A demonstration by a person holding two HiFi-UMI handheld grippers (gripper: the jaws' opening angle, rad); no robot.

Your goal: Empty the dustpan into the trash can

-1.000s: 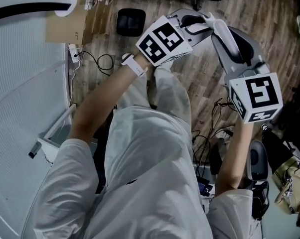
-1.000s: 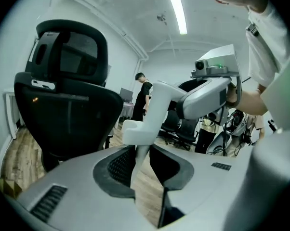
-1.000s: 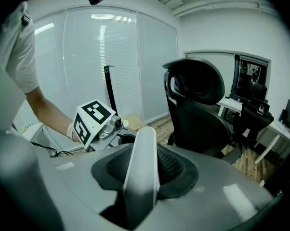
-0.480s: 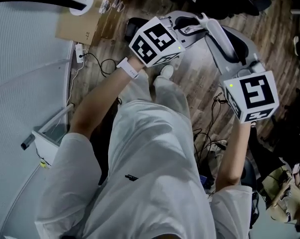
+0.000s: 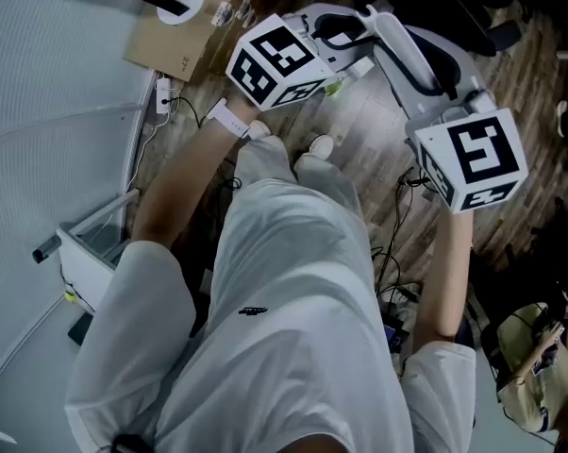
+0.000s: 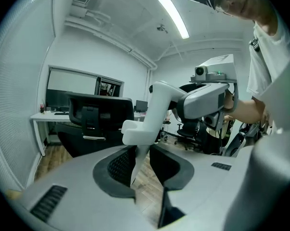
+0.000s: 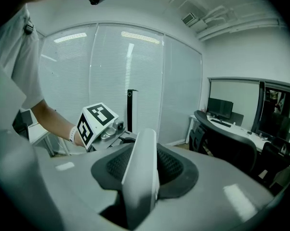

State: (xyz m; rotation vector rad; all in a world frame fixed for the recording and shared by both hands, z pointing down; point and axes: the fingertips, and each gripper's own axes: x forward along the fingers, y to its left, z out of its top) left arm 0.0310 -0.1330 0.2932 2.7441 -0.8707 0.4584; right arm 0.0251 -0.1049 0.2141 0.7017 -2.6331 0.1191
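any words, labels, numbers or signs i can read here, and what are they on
No text here can be read.
Cardboard: small dark print, too small to read.
Trousers: small dark tag, too blurred to read.
Left marker cube and right marker cube: black-and-white square patterns, no letters.

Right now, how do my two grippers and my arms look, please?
Both the left gripper and the right gripper have smooth grey shells with dark mesh-textured pads. The left cube and right cube are white with black square markers. The person wears a white short-sleeved top and a white wristband on the left wrist.
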